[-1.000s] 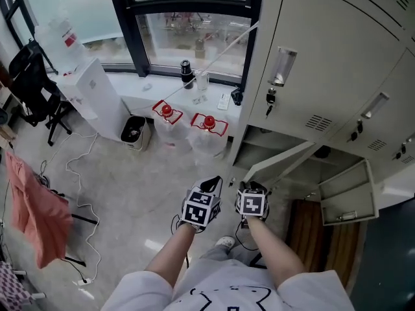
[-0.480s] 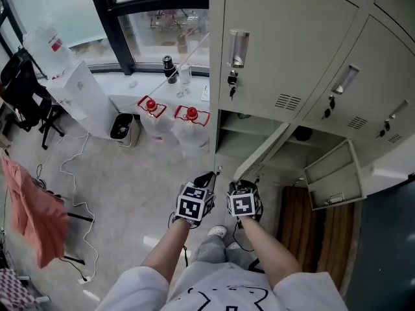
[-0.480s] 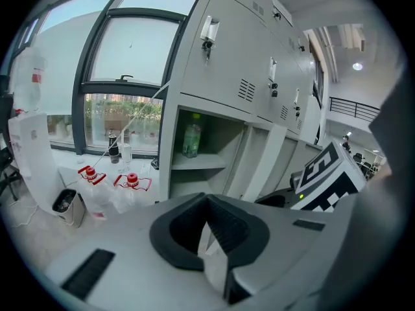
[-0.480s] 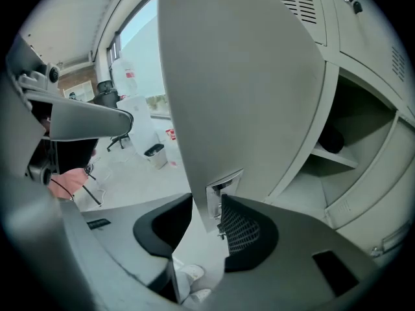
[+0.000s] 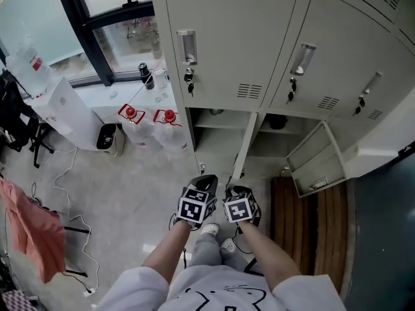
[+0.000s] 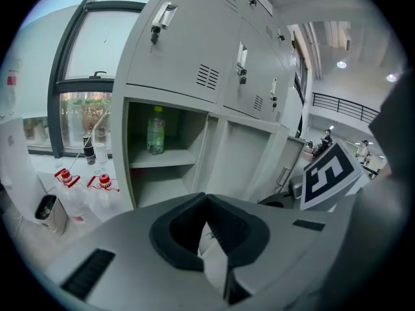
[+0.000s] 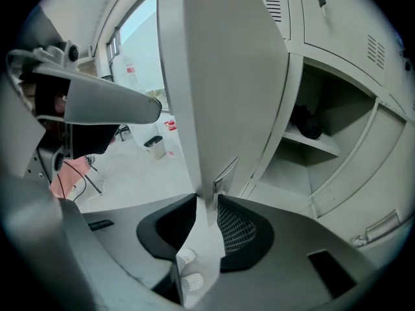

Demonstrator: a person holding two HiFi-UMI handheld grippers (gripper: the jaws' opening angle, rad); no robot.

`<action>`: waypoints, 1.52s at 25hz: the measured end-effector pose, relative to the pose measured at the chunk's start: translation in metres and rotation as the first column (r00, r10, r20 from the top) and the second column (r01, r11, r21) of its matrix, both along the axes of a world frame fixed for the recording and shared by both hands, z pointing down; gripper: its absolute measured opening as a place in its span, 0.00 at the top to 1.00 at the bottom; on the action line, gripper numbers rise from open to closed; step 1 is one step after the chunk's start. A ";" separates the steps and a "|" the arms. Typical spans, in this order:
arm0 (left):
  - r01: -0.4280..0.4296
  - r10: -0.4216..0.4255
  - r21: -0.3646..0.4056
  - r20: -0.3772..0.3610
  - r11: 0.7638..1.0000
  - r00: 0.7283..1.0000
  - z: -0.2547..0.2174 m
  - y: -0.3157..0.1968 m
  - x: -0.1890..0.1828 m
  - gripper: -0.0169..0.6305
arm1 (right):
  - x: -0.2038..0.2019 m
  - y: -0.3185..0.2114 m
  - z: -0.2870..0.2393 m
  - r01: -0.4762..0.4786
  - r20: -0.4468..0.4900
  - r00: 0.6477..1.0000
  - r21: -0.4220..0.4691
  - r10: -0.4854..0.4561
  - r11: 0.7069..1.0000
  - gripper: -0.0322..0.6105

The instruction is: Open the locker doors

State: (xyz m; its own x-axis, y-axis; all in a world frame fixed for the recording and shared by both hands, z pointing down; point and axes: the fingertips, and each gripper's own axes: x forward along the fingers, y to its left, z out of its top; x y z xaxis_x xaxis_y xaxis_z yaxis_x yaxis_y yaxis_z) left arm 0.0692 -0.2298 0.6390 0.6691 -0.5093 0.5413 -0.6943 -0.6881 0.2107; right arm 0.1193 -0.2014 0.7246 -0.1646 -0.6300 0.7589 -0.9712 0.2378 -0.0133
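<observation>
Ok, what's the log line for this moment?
right gripper: fingers just closed further, gripping lower locker door edge | left gripper: shut | upper doors: closed

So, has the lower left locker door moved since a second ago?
Yes: the lower left door has swung further out, away from its open compartment.

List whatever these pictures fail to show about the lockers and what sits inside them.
- Contents of the upper lockers: hidden behind the closed upper doors, head view.
- Dark object on the shelf, right gripper view: too dark and blurred to name.
- Bottle, left gripper view: label too small to read.
- Rightmost locker, head view: cut off by the picture's right edge.
</observation>
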 end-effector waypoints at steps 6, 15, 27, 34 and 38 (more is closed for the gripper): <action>-0.058 0.058 -0.010 0.006 0.998 0.998 0.009 0.016 0.041 0.98 | 0.048 0.025 0.004 -0.051 -0.045 0.998 0.002 0.051 0.999 0.80; -0.151 0.151 -0.001 0.040 0.989 0.988 0.004 0.036 0.091 0.98 | 0.115 0.041 0.005 -0.169 -0.065 0.984 -0.015 0.168 0.986 0.80; -0.216 0.212 0.053 0.071 0.975 0.975 -0.033 0.035 0.114 0.98 | 0.154 0.048 -0.022 -0.268 -0.022 0.963 -0.020 0.267 0.963 0.84; -0.228 0.223 0.115 0.052 0.967 0.973 -0.080 0.029 0.124 0.98 | 0.148 0.052 -0.071 -0.198 0.035 0.980 0.022 0.197 0.980 0.90; -0.224 0.225 0.152 0.012 0.963 0.974 -0.115 0.025 0.134 0.98 | 0.127 0.049 -0.117 -0.068 0.081 0.995 0.052 0.064 0.996 0.90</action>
State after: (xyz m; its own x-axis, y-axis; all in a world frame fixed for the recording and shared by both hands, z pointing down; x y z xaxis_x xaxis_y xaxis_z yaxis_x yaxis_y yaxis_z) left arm 0.2028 -0.2051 0.5243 0.7782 -0.4211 0.4660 -0.5174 -0.8504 0.0956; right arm 0.2459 -0.1523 0.6073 -0.1797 -0.6813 0.7096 -0.9812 0.1758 -0.0798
